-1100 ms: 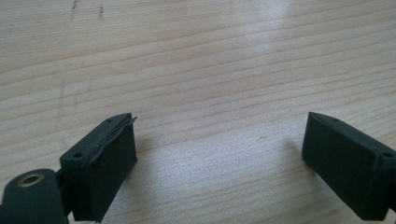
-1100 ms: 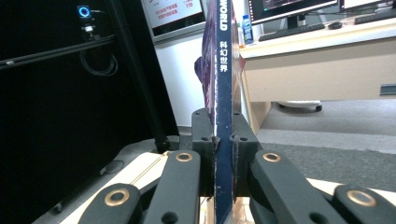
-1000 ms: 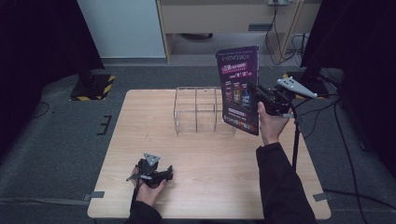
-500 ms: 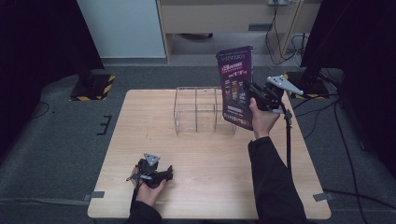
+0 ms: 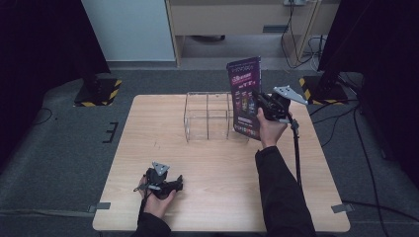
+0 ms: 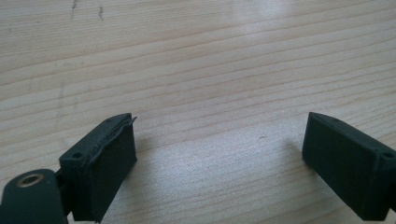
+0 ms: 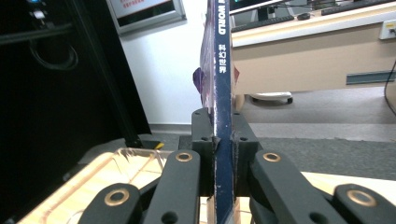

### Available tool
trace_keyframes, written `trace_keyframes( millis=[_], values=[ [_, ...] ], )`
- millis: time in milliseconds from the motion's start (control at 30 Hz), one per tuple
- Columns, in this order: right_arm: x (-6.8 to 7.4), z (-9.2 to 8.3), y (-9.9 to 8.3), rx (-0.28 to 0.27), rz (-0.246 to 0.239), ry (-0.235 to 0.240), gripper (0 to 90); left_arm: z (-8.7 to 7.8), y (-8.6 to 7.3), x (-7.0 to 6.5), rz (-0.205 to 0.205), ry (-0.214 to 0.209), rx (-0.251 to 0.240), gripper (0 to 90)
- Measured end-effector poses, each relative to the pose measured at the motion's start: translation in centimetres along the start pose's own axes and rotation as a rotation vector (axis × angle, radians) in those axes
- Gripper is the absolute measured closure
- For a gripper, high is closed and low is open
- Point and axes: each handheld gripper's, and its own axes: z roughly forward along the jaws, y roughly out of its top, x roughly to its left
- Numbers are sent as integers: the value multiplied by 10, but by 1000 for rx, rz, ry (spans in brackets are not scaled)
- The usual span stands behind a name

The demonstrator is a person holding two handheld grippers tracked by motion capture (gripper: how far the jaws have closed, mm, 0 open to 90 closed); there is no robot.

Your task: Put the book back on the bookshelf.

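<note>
One magazine [image 5: 244, 96] is what I'm working with, and over the last second I've brought it down and leftward, so its lower edge now sits at the right end of the clear rack [image 5: 210, 116] on the table [image 5: 148, 128]; judging by that, slotting it in comes next. My right gripper [image 5: 264, 106] pinches the spine upright, jaws pressed tight on it. My left gripper [image 5: 170, 185] rests on the wood, jaws spread and empty.

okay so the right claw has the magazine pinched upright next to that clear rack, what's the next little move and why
Probably ease the magazine down into the end slot of the clear rack. The right claw is shut on its spine, it stands upright at the rack's right end, and its lower edge is not yet between the dividers.
</note>
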Motion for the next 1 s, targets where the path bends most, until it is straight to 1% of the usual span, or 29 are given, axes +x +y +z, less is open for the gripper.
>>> trace_keyframes(
  millis=[67,300,367,533,633,833,900,933,1000],
  values=[
    [0,2,-4,7,-8,-2,843,0,0,0,0,0,0,89],
    [2,1,-10,-15,-3,1,843,0,0,0,0,0,0,89],
    [4,0,-17,-31,-6,3,843,0,0,0,0,0,0,89],
    [5,-2,-28,-45,-3,6,842,0,0,0,0,0,0,88],
    [6,-2,-32,-50,-17,8,842,0,0,0,0,0,0,89],
    [7,-3,-38,-49,-20,15,842,0,0,0,0,0,0,89],
    [7,-4,-40,-50,-27,18,841,0,0,0,0,0,0,88],
    [8,-5,-42,-45,-41,21,840,0,0,0,0,0,0,89],
    [8,-7,-43,-40,-46,24,839,0,0,0,0,0,0,89]
  ],
)
